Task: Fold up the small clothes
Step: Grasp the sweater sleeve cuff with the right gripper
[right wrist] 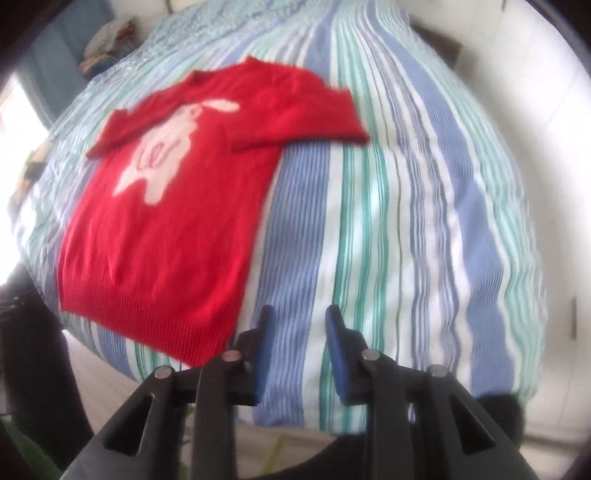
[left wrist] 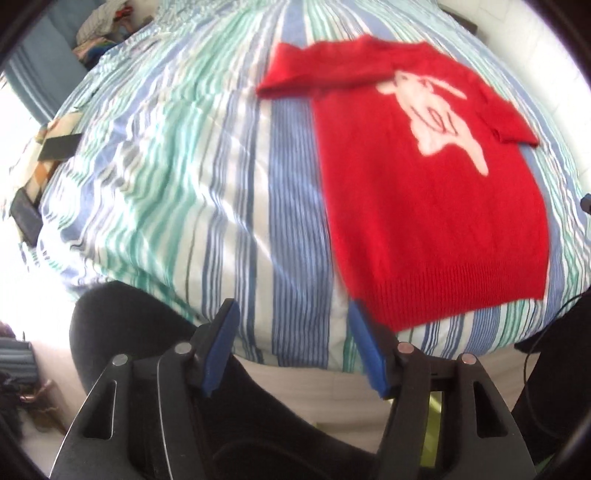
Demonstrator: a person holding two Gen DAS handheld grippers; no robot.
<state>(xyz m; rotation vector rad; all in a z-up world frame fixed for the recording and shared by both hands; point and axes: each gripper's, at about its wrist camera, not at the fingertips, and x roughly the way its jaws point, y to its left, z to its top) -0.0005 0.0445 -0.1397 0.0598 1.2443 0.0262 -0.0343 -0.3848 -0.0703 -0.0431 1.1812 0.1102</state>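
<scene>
A small red knitted sweater [left wrist: 436,199] with a white animal figure on its chest lies flat on the striped bedcover [left wrist: 207,177], hem towards me and both sleeves folded in. My left gripper [left wrist: 291,332] hangs above the near edge of the bed, jaws open and empty; its right pad sits just beside the hem's left corner without gripping it. In the right wrist view the same sweater [right wrist: 166,229] lies to the left. My right gripper [right wrist: 299,336] hovers over bare stripes just right of the hem's corner, jaws open a little with nothing between them.
The bedcover [right wrist: 399,221] spreads wide on both sides of the sweater. A heap of other clothes [left wrist: 99,29] lies at the far left corner. Dark flat items [left wrist: 59,146] rest at the bed's left edge. A person's dark-clad leg [left wrist: 129,332] stands against the near edge.
</scene>
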